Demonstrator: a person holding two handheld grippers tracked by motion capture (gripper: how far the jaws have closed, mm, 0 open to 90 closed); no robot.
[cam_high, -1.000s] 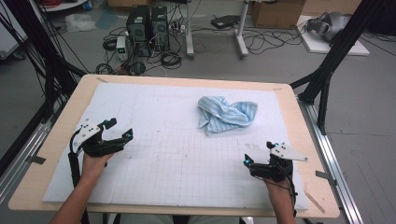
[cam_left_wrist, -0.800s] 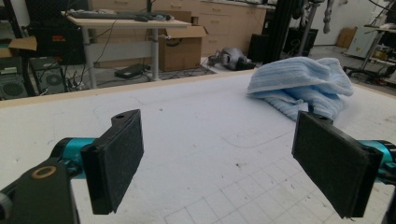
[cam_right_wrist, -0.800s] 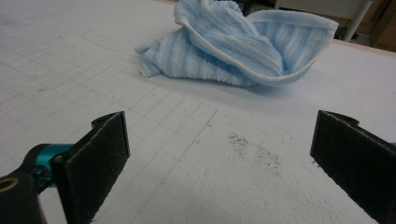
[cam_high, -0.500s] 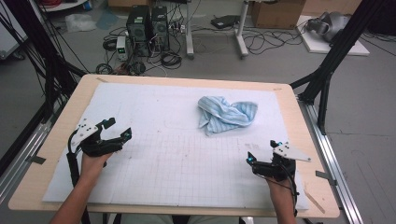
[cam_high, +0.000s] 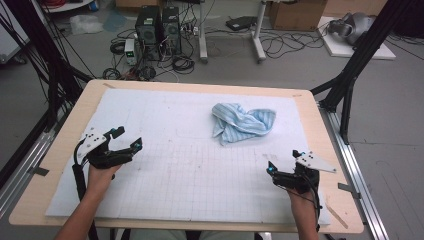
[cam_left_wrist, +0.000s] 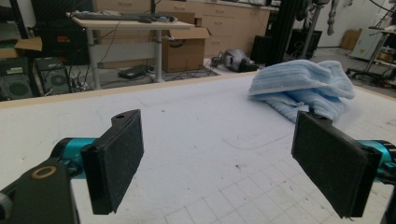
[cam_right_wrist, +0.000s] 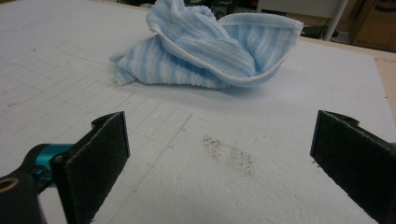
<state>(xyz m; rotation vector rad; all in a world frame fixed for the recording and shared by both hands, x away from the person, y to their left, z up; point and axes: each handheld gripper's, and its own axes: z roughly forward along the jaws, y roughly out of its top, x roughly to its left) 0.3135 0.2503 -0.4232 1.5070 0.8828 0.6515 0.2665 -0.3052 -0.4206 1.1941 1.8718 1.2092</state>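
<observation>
A crumpled blue-and-white striped towel (cam_high: 242, 122) lies on the white grid mat (cam_high: 195, 165), right of centre and toward the far side. My left gripper (cam_high: 129, 138) hovers low over the mat's near left, open and empty, well apart from the towel. My right gripper (cam_high: 283, 161) is at the near right, open and empty, a short way in front of the towel. In the left gripper view the towel (cam_left_wrist: 299, 86) sits beyond the right jaw of the gripper (cam_left_wrist: 224, 163). The right gripper view has the towel (cam_right_wrist: 210, 51) straight ahead of the spread jaws of the gripper (cam_right_wrist: 219, 163).
The mat covers most of a wooden table (cam_high: 62, 155) whose bare edges show all round. A dark smudge (cam_right_wrist: 229, 154) marks the mat between my right gripper and the towel. Black frame posts (cam_high: 350, 75) stand at the table's corners; computers and cables sit on the floor beyond.
My right gripper has drifted slightly to the right. The left gripper and the towel have stayed where they were.
</observation>
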